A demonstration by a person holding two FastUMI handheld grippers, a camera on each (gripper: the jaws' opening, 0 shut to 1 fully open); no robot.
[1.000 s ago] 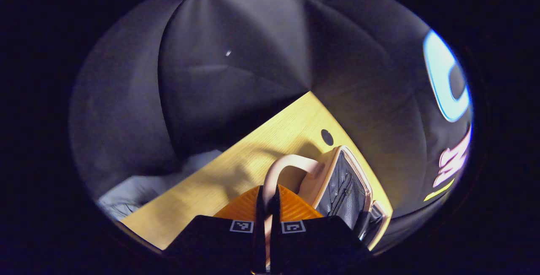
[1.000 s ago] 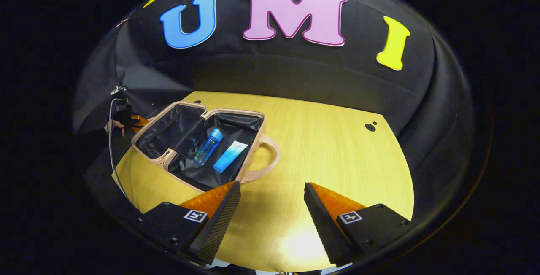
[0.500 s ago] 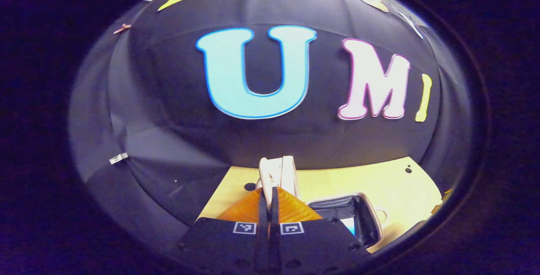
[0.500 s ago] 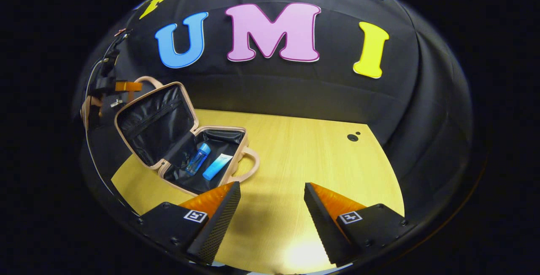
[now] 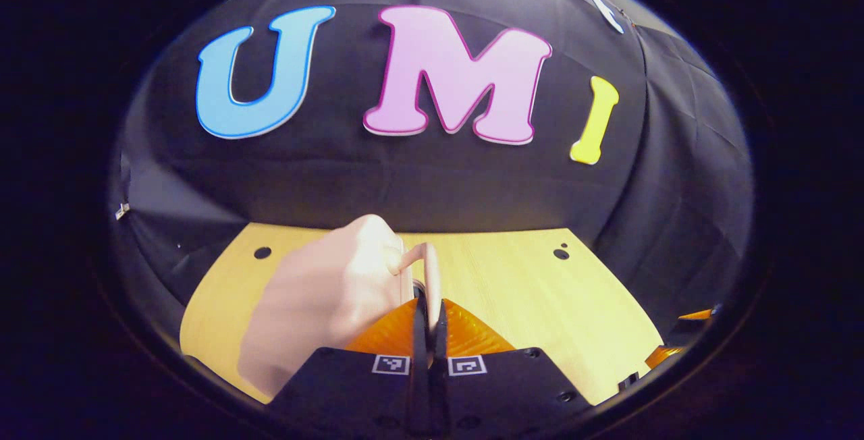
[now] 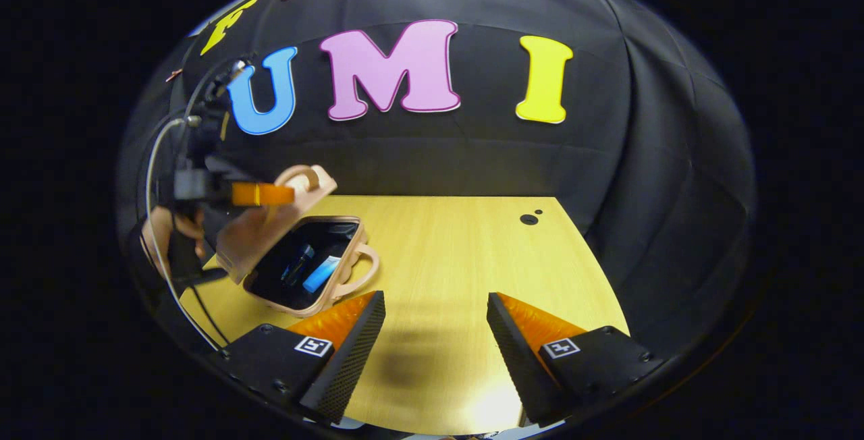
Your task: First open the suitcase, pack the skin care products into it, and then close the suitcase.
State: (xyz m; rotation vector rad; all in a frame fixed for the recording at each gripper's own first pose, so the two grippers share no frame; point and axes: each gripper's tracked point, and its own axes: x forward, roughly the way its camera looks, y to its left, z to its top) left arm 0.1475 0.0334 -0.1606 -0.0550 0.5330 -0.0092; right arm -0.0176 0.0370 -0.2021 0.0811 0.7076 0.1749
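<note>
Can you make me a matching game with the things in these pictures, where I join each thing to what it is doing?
Column one:
1. pink suitcase lid
2. small blue skin care bottle
3. right tool
4. left tool

Column two:
A. open, hovering over the light wooden table
B. shut on the pink lid handle
C. lying inside the suitcase beside a light blue tube
D. half lowered over the suitcase base

Pairs: 1-D, 2-C, 3-A, 4-B
</note>
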